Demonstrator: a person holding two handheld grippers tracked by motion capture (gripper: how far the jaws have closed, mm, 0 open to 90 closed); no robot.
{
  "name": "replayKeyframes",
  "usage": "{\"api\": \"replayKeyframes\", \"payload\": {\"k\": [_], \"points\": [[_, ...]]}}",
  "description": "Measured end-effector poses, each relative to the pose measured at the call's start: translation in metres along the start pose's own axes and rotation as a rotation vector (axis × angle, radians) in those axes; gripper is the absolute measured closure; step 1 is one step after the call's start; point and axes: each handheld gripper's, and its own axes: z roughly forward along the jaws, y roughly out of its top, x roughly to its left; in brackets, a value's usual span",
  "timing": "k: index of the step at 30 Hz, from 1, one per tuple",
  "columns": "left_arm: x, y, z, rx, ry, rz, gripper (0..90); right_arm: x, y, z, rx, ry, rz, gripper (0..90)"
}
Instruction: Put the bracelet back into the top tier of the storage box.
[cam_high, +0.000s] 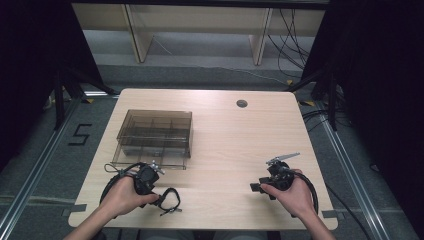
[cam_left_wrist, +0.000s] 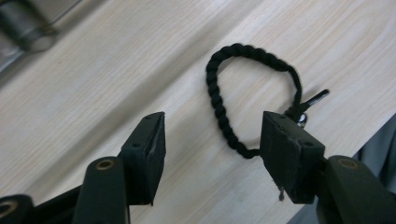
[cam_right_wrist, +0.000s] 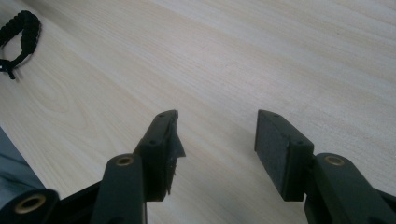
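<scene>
Black braided bracelet: flat on the tabletop near the front edge, left of centre, also seen in the high view and far off in the right gripper view. Loop drawn out into an oval, clasp and tail at one end. In the left gripper view, long axis running away from the camera and tilted a little left; clasp end tucked against the right jaw, braided side lying in the gap between the jaws, far bend of the loop well beyond the tips.

Left tool: apart, nothing clamped, tips low over the wood. Already straddling the near part of the loop, so next to no reach left; judged need is only a short drop and a squeeze across the braid. Jaw line crossing the strand rather than running along it, which suits a pinch. Possible snag: right jaw sitting over the clasp, so closing might catch metal rather than cord.

Right tool: apart too, empty, over bare wood near the front right corner, also in the high view. Bracelet well off toward the left from there. Left hand clearly nearer; right hand idle for this pick.

Clear divided box: behind the left hand, toward the left edge, apart from the bracelet.
</scene>
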Motion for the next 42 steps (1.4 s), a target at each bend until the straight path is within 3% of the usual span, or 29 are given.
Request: {"api": "replayKeyframes", "payload": {"k": [7, 9, 14, 17, 19, 24, 27, 31, 37, 38, 39, 42], "points": [[-0.006, 0.009, 0.003, 0.025, 0.005, 0.001, 43.6, 0.000, 0.000, -0.001, -0.003, 0.000, -0.017, 50.6], [-0.008, 0.012, 0.004, 0.034, 0.010, 0.001, 44.1, 0.003, 0.000, -0.002, 0.019, 0.000, 0.014, 50.9], [-0.008, 0.019, 0.008, 0.073, 0.003, -0.001, 49.0, 0.003, 0.000, -0.001, 0.014, 0.000, 0.009, 51.4], [-0.007, 0.023, 0.010, 0.100, -0.008, -0.017, 51.5, 0.003, 0.000, -0.001, 0.013, -0.008, 0.011, 51.4], [-0.007, 0.025, 0.012, 0.114, -0.011, -0.051, 53.0, 0.003, 0.000, -0.001, 0.016, -0.002, 0.012, 51.4], [-0.008, 0.028, 0.014, 0.117, -0.010, -0.054, 57.0, 0.004, 0.000, -0.001, 0.023, 0.000, 0.015, 51.4], [-0.008, 0.031, 0.014, 0.142, -0.011, -0.051, 58.7, 0.002, 0.001, -0.001, 0.020, -0.014, -0.010, 51.4], [-0.007, 0.034, 0.019, 0.168, 0.017, -0.036, 62.0, 0.002, 0.000, -0.001, 0.022, -0.009, -0.008, 51.4], [-0.009, 0.035, 0.024, 0.185, 0.015, -0.041, 65.9, 0.003, 0.000, -0.001, 0.023, -0.012, -0.003, 51.4], [-0.008, 0.036, 0.024, 0.182, 0.020, -0.011, 66.3, 0.003, 0.000, -0.001, 0.025, -0.011, -0.003, 51.4], [-0.010, 0.035, 0.026, 0.188, 0.017, -0.035, 66.9, 0.002, 0.000, 0.000, 0.022, -0.014, -0.009, 51.3], [-0.009, 0.036, 0.027, 0.200, 0.023, -0.022, 69.0, 0.003, 0.000, -0.001, 0.031, -0.010, -0.003, 51.3]]}}
